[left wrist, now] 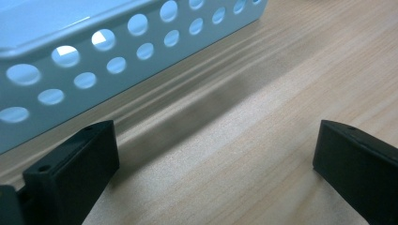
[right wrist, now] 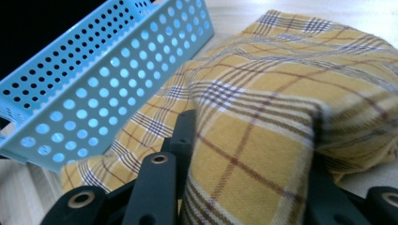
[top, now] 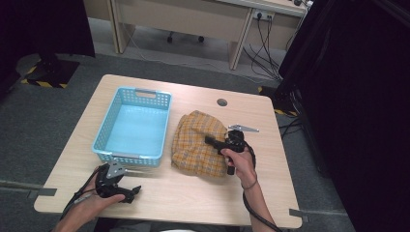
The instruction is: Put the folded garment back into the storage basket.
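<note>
Cloth sits bunched between my right tool's jaws, a yellow plaid fold pinched there, the rest heaped on the tabletop. Basket lies just left of the heap, long axis running away from me, so the carry goes leftward. Left tool idles spread at the basket's near wall.

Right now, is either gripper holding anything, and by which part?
The right gripper has its jaws around a raised fold of the yellow plaid cloth, at the cloth's near edge. The left gripper is open over the table, holding nothing.
</note>
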The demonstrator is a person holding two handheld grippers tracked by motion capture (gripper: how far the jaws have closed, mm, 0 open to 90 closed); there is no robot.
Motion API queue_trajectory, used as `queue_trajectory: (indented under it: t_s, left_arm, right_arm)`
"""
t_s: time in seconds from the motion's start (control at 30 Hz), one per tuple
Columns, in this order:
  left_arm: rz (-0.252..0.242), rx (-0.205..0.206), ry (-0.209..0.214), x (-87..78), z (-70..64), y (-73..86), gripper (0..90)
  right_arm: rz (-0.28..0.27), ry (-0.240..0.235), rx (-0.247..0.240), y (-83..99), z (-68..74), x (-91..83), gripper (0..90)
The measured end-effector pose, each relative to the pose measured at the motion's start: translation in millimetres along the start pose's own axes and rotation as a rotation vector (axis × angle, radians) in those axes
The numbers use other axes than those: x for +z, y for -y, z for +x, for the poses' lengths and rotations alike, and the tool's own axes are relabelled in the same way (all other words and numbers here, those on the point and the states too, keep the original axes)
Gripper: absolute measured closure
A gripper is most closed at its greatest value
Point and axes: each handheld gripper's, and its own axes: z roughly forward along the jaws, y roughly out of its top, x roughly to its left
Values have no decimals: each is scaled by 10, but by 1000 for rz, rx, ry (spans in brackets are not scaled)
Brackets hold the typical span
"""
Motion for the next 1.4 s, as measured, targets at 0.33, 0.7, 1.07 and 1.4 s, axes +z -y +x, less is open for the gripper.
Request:
queue_trajectory:
  t_s: [0.33, 0.7, 1.07, 1.4]
  left_arm:
    - [0, 0, 0, 0, 0, 0, 0]
    - [0, 0, 0, 0, 0, 0, 0]
    - [-1, -1, -1, 2, 1, -1, 0]
    - [-1, -2, -3, 5, 1, -4, 0]
  right_arm:
    - [-84, -10, 8, -84, 81, -214, 716]
    - [-123, -33, -24, -169, 213, -337, 717]
    - [-164, -87, -38, -269, 373, -482, 716]
    - [-178, -92, -16, -352, 366, -557, 715]
